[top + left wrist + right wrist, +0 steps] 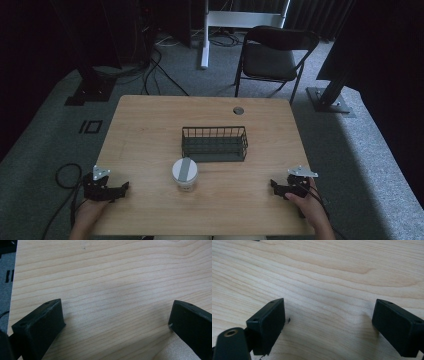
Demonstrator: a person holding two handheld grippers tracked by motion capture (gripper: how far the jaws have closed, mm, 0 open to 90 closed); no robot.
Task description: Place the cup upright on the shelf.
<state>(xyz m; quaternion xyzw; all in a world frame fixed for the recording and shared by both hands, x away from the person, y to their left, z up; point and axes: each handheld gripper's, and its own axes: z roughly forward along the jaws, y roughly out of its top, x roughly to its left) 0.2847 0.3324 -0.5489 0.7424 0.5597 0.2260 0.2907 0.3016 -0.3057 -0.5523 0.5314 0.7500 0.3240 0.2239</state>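
- Left gripper (120,189): rests on the table (150,125) at its near left corner, jaws spread wide, nothing between them.
- Right gripper (274,184): near right edge, jaws wide apart, empty.
- White container (184,174): midway between both grippers, just before the wire basket (214,143).

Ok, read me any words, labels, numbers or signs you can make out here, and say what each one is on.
No readable text anywhere.
White container: its grey band bears no legible print, and small dark marks on its near side are too blurred to read.
Wire basket: unmarked.
Floor: a dark rectangular marking, a shape, not lettering.
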